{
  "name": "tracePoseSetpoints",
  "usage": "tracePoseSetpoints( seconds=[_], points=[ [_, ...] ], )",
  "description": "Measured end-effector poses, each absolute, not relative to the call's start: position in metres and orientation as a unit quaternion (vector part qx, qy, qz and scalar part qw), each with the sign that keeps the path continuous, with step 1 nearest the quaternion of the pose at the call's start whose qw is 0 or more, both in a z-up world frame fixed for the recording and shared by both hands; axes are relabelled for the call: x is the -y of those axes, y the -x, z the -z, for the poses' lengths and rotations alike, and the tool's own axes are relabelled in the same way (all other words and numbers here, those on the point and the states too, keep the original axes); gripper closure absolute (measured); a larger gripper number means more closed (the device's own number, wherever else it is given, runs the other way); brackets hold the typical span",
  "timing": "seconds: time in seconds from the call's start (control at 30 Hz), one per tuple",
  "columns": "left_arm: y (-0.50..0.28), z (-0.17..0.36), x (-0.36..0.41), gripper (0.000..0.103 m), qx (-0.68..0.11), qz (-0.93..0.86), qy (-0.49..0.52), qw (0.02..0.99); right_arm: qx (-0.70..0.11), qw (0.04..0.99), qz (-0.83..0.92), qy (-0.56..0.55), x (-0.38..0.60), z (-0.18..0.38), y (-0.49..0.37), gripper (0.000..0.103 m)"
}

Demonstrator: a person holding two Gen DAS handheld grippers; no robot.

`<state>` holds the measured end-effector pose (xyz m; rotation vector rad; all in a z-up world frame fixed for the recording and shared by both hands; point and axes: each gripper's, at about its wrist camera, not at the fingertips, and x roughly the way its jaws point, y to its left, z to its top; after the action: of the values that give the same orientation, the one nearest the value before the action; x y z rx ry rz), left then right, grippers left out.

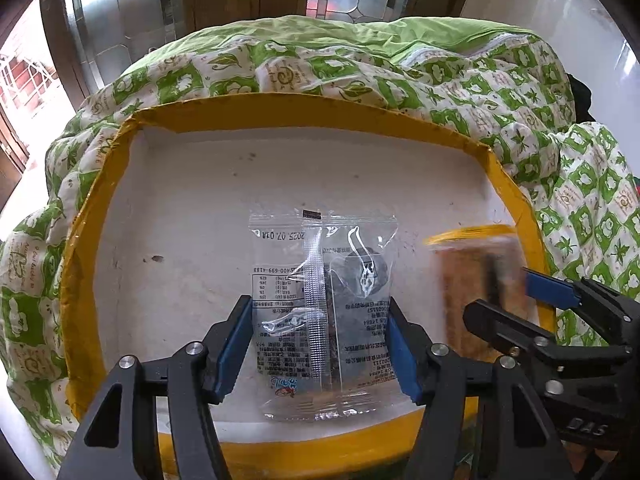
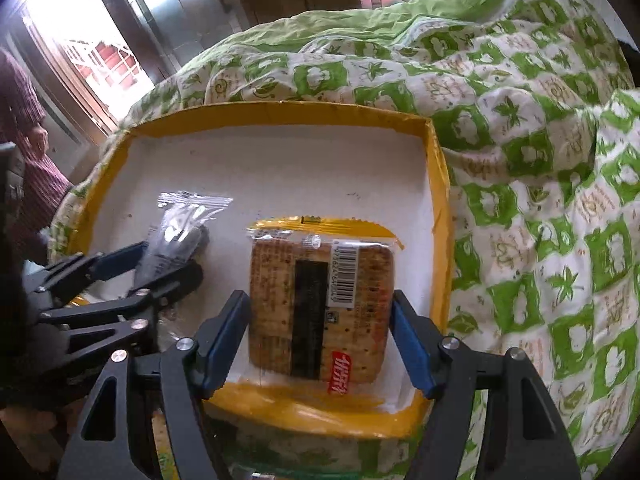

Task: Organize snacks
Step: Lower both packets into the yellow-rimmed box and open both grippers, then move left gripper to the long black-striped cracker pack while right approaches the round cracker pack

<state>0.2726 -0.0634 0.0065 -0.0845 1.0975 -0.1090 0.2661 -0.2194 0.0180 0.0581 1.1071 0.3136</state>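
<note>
A shallow box with a yellow rim and white inside lies on a green-and-white quilt. My left gripper is shut on a clear snack packet with a dark piece inside, held over the box's middle. My right gripper is shut on a cracker packet with a yellow top edge and a barcode, over the right side of the box. In the left wrist view the right gripper and its cracker packet show blurred at the right. In the right wrist view the left gripper and the clear packet stand to the left.
The quilt bulges high behind and to the right of the box. Glass door panels stand beyond it. A person in dark red striped clothing is at the far left. More snack wrappers show dimly below the near rim.
</note>
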Motion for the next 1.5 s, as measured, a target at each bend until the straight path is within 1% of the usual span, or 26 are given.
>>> tracePoseSetpoints(
  seconds=[0.3,0.37,0.43,0.5,0.67,0.8,0.87,0.93,1.07,1.3,1.5],
  points=[
    [-0.269,-0.003,0.087,0.035,-0.526,0.069,0.012,0.848,-0.516,0.838,-0.152,-0.094,0.245,-0.036,-0.261,0.03],
    [-0.269,-0.003,0.091,0.033,-0.528,0.079,0.019,0.846,-0.516,0.834,-0.158,-0.113,0.252,-0.038,-0.259,0.03],
    [-0.269,-0.003,0.092,0.027,-0.529,0.079,0.028,0.844,-0.514,0.834,-0.16,-0.12,0.253,-0.039,-0.258,0.03],
    [-0.268,-0.004,0.091,0.026,-0.53,0.073,0.03,0.844,-0.511,0.836,-0.16,-0.12,0.254,-0.04,-0.256,0.03],
    [-0.252,-0.014,0.085,0.026,-0.519,0.071,0.033,0.851,-0.504,0.838,-0.164,-0.127,0.259,-0.043,-0.247,0.03],
    [-0.229,-0.029,0.079,0.02,-0.498,0.067,0.033,0.864,-0.494,0.842,-0.168,-0.137,0.264,-0.048,-0.238,0.03],
    [-0.215,-0.038,0.078,0.019,-0.485,0.069,0.036,0.871,-0.489,0.844,-0.169,-0.144,0.267,-0.051,-0.231,0.03],
    [-0.2,-0.044,0.078,0.015,-0.476,0.07,0.036,0.876,-0.487,0.843,-0.174,-0.147,0.268,-0.053,-0.221,0.03],
    [-0.178,-0.048,0.08,0.015,-0.473,0.061,0.026,0.878,-0.487,0.845,-0.176,-0.134,0.264,-0.053,-0.205,0.029],
    [-0.144,-0.045,0.076,0.015,-0.474,0.069,0.068,0.875,-0.5,0.838,-0.176,-0.129,0.262,-0.039,-0.18,0.029],
    [-0.117,-0.044,0.081,0.015,-0.476,0.058,0.048,0.876,-0.511,0.831,-0.169,-0.139,0.271,-0.026,-0.156,0.028]
  ],
)
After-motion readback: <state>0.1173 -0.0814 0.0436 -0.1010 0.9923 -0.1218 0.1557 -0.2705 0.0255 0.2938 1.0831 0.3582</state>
